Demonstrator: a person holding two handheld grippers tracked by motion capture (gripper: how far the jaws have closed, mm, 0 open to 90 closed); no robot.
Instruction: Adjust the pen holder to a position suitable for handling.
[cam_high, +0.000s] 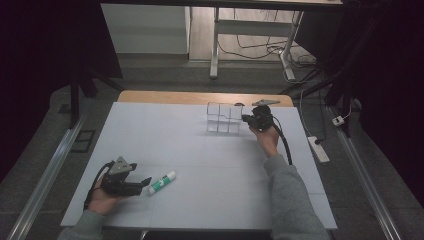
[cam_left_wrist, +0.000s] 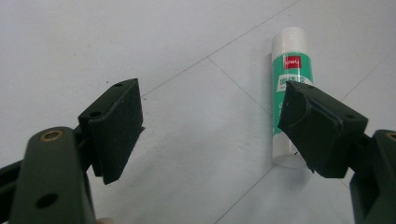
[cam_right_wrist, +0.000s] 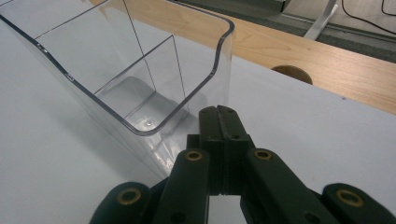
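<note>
A white glue stick with a green label (cam_high: 161, 183) (cam_left_wrist: 290, 88) lies on the white table cover near the front left. My left gripper (cam_high: 146, 182) (cam_left_wrist: 212, 126) rests on the table with its jaws wide apart; the stick lies just past its right jaw, not between the pads. At the far side stands a clear plastic organiser with several compartments (cam_high: 223, 118) (cam_right_wrist: 135, 70), with nothing inside. My right gripper (cam_high: 245, 118) (cam_right_wrist: 219, 116) is shut with nothing held, its tips against the organiser's right end wall.
The white cover (cam_high: 200, 165) lies over a wooden table whose bare far edge (cam_high: 200, 97) has a round cable hole (cam_right_wrist: 292, 73). A power strip (cam_high: 318, 149) lies on the floor to the right. Desk legs and cables stand beyond the table.
</note>
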